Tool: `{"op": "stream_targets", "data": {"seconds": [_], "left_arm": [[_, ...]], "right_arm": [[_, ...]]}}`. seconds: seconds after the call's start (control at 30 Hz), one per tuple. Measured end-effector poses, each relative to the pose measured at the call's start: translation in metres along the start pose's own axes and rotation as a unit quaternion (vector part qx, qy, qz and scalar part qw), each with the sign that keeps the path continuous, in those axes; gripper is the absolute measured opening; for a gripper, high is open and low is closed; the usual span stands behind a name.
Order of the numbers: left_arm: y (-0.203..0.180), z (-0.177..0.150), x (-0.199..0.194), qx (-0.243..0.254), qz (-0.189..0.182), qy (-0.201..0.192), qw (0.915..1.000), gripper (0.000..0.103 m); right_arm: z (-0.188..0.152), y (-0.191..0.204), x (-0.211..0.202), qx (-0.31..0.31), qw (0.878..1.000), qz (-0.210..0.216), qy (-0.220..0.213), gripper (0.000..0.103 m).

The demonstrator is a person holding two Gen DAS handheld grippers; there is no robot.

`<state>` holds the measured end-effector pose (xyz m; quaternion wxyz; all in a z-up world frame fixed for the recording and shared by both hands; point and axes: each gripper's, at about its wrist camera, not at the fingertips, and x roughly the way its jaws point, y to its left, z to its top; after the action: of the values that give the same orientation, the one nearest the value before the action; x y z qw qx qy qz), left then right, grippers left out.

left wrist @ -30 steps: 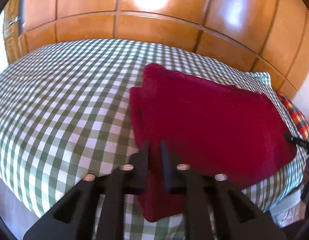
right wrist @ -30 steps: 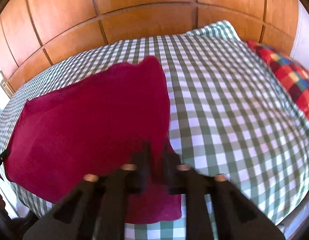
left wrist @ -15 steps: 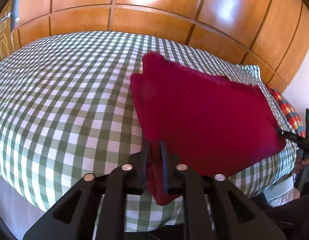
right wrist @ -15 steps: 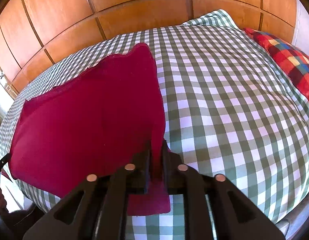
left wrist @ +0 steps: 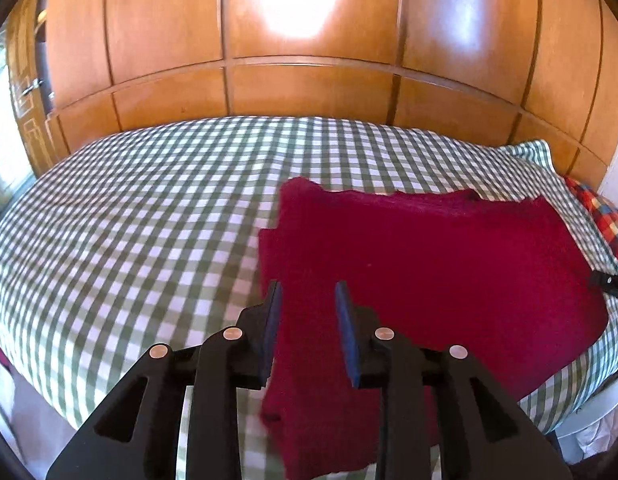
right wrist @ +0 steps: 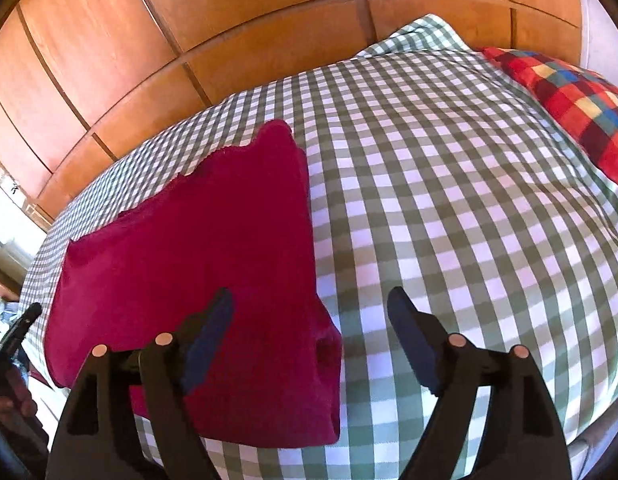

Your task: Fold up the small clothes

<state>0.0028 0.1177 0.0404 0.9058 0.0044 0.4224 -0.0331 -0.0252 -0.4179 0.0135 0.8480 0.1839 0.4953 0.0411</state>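
Note:
A dark red garment (left wrist: 421, 264) lies folded on the green-and-white checked bed cover (left wrist: 141, 216); it also shows in the right wrist view (right wrist: 197, 256). My left gripper (left wrist: 308, 292) is open, its jaws apart over the garment's near left edge, holding nothing. My right gripper (right wrist: 309, 300) is wide open above the garment's near right corner, which is rumpled and falls over the bed's near edge. The tip of the right gripper (left wrist: 607, 282) shows at the far right of the left wrist view.
Wooden wardrobe panels (left wrist: 309, 80) stand behind the bed. A red, blue and yellow checked pillow (right wrist: 569, 96) lies at the right end, next to a green checked pillow (right wrist: 421, 34). The bed's near edge drops off just below both grippers.
Both grippers were shut on the garment's near edge and lifting it. Now both have opened and let go, and the garment lies flat on the bed.

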Motion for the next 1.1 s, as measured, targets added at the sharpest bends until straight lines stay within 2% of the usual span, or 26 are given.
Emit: {"op": "stream_targets", "data": {"seconds": [0.27,0.53,0.63,0.9,1.0,1.1], "left_arm": [[-0.009,-0.002,0.021,0.018,0.006,0.021,0.9996,0.026],[-0.008,-0.006,0.036,0.024,0.017,0.039,0.9988,0.026],[-0.009,-0.008,0.041,0.025,0.02,0.047,0.9984,0.026],[-0.01,-0.008,0.046,0.03,0.03,0.049,0.9979,0.028],[-0.01,-0.005,0.041,0.024,0.038,0.041,0.9981,0.028],[-0.012,-0.003,0.034,0.027,0.04,0.031,0.9984,0.028]], "right_arm": [[0.01,-0.026,0.014,0.05,0.998,0.037,0.024,0.081],[0.023,-0.037,0.04,0.073,0.989,0.109,0.067,0.088],[0.023,-0.034,0.048,0.058,0.986,0.13,0.084,0.092],[0.017,-0.011,0.057,0.02,0.975,0.187,0.117,0.092],[0.015,0.006,0.064,0.019,0.965,0.227,0.132,0.09],[0.011,0.024,0.072,-0.001,0.965,0.225,0.136,0.091]]}}
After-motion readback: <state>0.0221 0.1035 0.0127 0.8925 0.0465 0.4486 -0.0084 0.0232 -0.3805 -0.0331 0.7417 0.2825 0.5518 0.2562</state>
